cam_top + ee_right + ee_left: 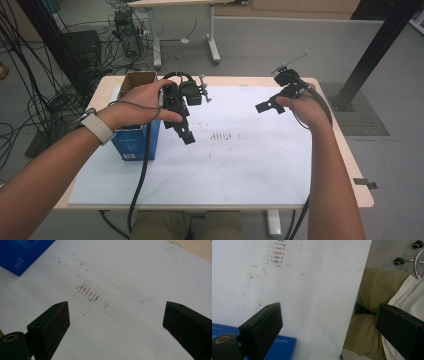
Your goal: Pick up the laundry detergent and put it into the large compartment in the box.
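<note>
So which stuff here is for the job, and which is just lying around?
For the job:
left gripper, open
right gripper, open
blue box, next to the left gripper
white sheet on the table

Just lying about:
cables on the floor
far table

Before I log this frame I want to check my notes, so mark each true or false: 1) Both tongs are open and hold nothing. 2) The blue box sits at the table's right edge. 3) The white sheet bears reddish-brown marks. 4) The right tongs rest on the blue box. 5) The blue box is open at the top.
1) True: the left tongs and the right tongs both have jaws spread, with nothing between them.
2) False: the blue box stands near the left edge.
3) True: rows of marks lie mid-sheet on the white sheet.
4) False: they hover over the sheet, apart from the box.
5) True: its flaps stand open.
</note>
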